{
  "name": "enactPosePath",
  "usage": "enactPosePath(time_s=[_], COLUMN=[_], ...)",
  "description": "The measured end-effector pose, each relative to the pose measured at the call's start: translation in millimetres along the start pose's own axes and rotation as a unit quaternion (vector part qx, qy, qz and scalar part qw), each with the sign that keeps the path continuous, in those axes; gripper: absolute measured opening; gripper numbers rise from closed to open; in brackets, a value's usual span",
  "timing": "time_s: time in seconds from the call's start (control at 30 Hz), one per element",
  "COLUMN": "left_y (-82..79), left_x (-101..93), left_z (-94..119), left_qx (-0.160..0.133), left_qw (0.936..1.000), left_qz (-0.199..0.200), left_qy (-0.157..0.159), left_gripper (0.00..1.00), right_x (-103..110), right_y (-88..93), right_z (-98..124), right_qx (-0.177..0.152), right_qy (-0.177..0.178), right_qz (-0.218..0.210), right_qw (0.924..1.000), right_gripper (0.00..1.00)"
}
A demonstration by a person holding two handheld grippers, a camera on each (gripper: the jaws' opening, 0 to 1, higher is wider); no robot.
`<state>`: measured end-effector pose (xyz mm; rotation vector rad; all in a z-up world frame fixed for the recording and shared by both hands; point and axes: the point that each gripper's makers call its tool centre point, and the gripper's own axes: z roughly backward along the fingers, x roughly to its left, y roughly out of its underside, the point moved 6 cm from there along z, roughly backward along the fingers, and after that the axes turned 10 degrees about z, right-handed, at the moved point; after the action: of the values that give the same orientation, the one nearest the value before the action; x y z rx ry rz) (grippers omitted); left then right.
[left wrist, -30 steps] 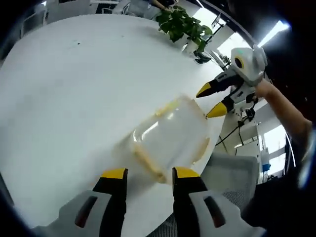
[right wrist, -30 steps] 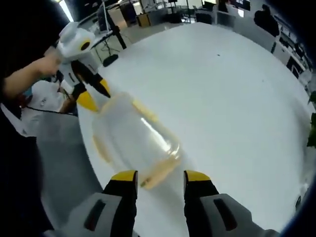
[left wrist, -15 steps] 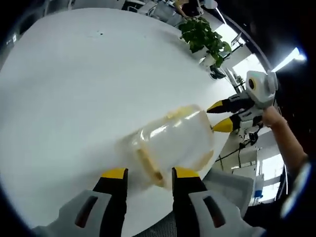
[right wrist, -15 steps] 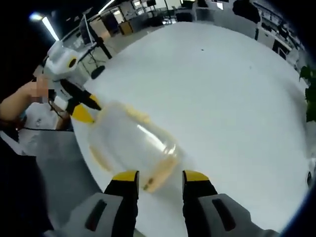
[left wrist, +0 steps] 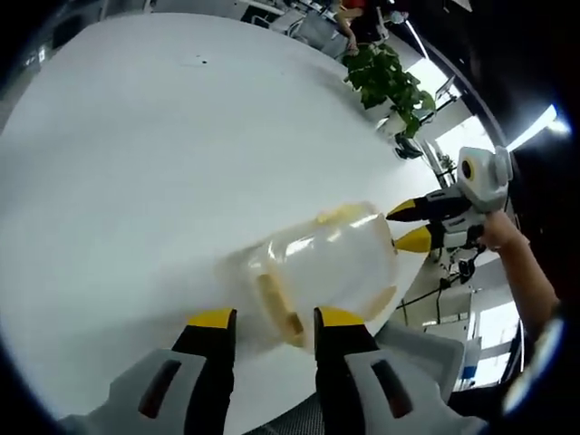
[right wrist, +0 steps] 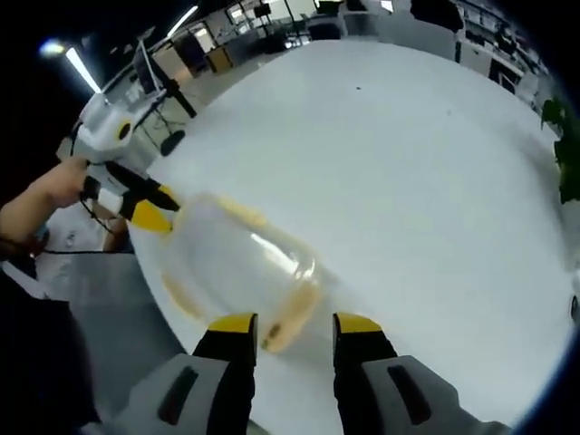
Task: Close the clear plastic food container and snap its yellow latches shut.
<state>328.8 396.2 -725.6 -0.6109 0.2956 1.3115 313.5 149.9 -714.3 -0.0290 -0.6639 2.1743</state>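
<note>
Evidently the work is at the latching stage: the clear rectangular plastic food container (left wrist: 326, 276) with its lid seated lies near the edge of the round white table (left wrist: 136, 163), flanked end to end by both tools. The left gripper (left wrist: 267, 319) has its yellow-tipped jaws parted with nothing between them, poised just short of the yellow latch (left wrist: 276, 308) on the container's near end. The right gripper (right wrist: 288, 324) is likewise spread and empty-handed, facing the yellow latch (right wrist: 290, 319) at the opposite end; in the left gripper view it shows beside the far end of the box. Whether any latch is already snapped cannot be told. The next move probably calls for pressing each end flap down against the wall while the other tool steadies the box. Around the table lies an office, with a green potted plant (left wrist: 385, 77) and desks beyond.
</note>
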Motion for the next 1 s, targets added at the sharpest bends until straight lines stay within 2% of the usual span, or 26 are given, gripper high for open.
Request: enactPosePath(time_s=[0.5,1.0], left_y=[4.6,7.1], left_x=[-1.1,-9.5], left_z=[-2,-9], left_qx=[-0.007,0.0], left_qw=[0.9999,0.9995], left_qz=[0.013,0.022], left_qy=[0.005,0.02], left_gripper=[0.34,0.36], right_x=[5,6], right_y=[2.8,0.7], right_z=[-7,-10], right_qx=[-0.008,-0.011], right_qy=[-0.009,-0.033], right_qz=[-0.023,-0.046], right_qw=[0.9997,0.9983], right_gripper=[0.32,0.27])
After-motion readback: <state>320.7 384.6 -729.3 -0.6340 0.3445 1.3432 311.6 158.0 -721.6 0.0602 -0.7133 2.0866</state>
